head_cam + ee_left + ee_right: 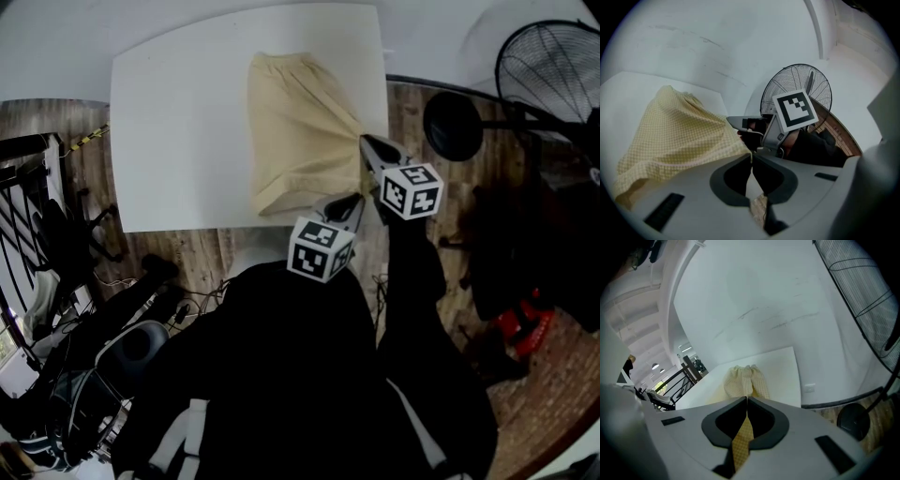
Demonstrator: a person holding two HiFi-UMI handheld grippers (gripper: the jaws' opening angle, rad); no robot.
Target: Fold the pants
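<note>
Both my claws, left gripper [349, 204] and right gripper [368, 143], clamped tight on the right-hand edge of the yellow pants [298, 127] lying on the white table [173, 141]; I should carry both corners across evenly, edge taut.

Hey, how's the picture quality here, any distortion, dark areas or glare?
Head view: fisheye bows the white rectangular table, lower half dark. Left gripper view: black vignette corners, pale yellow checked pants sharp. Right gripper view: even, soft light, no glare.
</note>
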